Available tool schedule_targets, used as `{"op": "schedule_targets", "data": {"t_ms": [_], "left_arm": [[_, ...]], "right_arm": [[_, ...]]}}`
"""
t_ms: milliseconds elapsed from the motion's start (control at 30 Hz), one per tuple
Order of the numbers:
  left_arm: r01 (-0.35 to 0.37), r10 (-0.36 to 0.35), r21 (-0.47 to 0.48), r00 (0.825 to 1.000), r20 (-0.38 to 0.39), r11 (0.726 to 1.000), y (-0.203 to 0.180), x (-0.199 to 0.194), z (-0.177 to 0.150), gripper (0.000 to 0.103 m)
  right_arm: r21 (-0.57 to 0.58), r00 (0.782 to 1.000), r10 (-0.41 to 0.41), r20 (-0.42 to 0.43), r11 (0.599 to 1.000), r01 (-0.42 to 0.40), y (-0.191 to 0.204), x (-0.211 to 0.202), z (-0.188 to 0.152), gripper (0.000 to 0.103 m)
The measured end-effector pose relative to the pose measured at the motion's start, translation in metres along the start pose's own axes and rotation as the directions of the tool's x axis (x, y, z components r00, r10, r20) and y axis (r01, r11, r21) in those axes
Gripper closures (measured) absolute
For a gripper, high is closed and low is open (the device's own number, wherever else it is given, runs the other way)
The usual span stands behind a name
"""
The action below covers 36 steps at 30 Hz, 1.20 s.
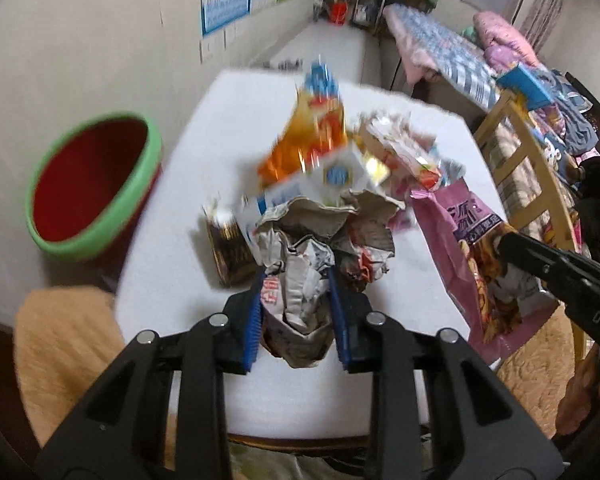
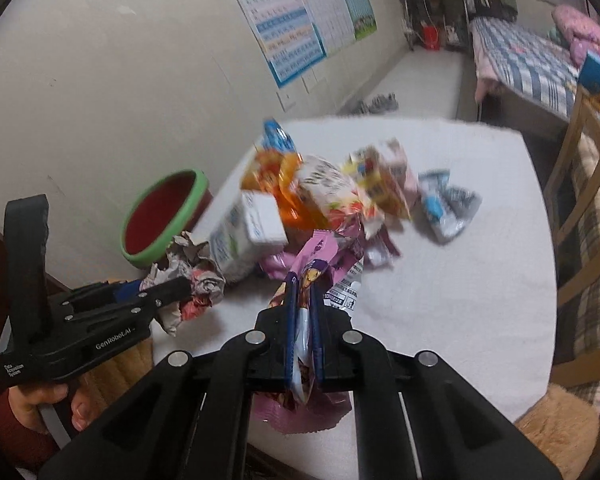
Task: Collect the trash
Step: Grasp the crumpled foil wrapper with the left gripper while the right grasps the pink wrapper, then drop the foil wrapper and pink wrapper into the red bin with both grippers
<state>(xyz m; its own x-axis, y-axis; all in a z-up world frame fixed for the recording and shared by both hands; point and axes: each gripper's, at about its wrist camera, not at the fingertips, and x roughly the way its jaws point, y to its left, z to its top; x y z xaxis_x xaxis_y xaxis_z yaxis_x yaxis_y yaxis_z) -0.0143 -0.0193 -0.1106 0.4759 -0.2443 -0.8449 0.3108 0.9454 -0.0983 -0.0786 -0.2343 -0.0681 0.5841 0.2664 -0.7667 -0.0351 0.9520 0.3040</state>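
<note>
Dim indoor light; motion blur; fisheye-bent, dark-vignetted edges.
</note>
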Motion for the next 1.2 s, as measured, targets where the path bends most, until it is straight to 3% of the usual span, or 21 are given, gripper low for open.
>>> {"op": "schedule_targets", "data": {"t_ms": [133, 267, 567, 933, 1067, 1200], "left_arm": [[-0.035, 0.035, -0.003, 0.995, 0.091, 0.999, 0.004, -0.02, 0.019, 0.074], [-0.051, 0.058, -0.061, 0.989, 0.133, 0.997, 0.025, -0.03, 0.033, 0.074], [-0.167, 0.202, -0.234, 0.97, 0.136, 0.958, 0.117, -0.029, 0.041, 0.074], [-0.263, 0.318, -0.404, 0.945, 0.074, 0.876, 0.219, 0.0, 0.061, 0.074], [-0.271, 0.327, -0.447, 0.944, 0.051, 0.852, 0.242, 0.011, 0.062, 0.074], [-0.289, 0.336, -0.458, 0.942, 0.023, 0.841, 0.256, 0.025, 0.065, 0.074]], "right_arm": [[-0.025, 0.999, 0.009, 0.047, 1.0, -0.008, 0.011, -0.012, 0.013, 0.096], [-0.07, 0.996, 0.031, 0.086, 0.997, -0.025, 0.031, -0.021, 0.029, 0.096], [-0.174, 0.987, 0.127, 0.102, 0.979, -0.108, 0.088, 0.013, 0.074, 0.096], [-0.207, 0.955, 0.287, -0.08, 0.932, -0.297, 0.176, 0.131, 0.129, 0.095], [-0.221, 0.941, 0.309, -0.136, 0.917, -0.333, 0.201, 0.162, 0.135, 0.095], [-0.253, 0.941, 0.297, -0.163, 0.909, -0.331, 0.219, 0.184, 0.136, 0.092]]}}
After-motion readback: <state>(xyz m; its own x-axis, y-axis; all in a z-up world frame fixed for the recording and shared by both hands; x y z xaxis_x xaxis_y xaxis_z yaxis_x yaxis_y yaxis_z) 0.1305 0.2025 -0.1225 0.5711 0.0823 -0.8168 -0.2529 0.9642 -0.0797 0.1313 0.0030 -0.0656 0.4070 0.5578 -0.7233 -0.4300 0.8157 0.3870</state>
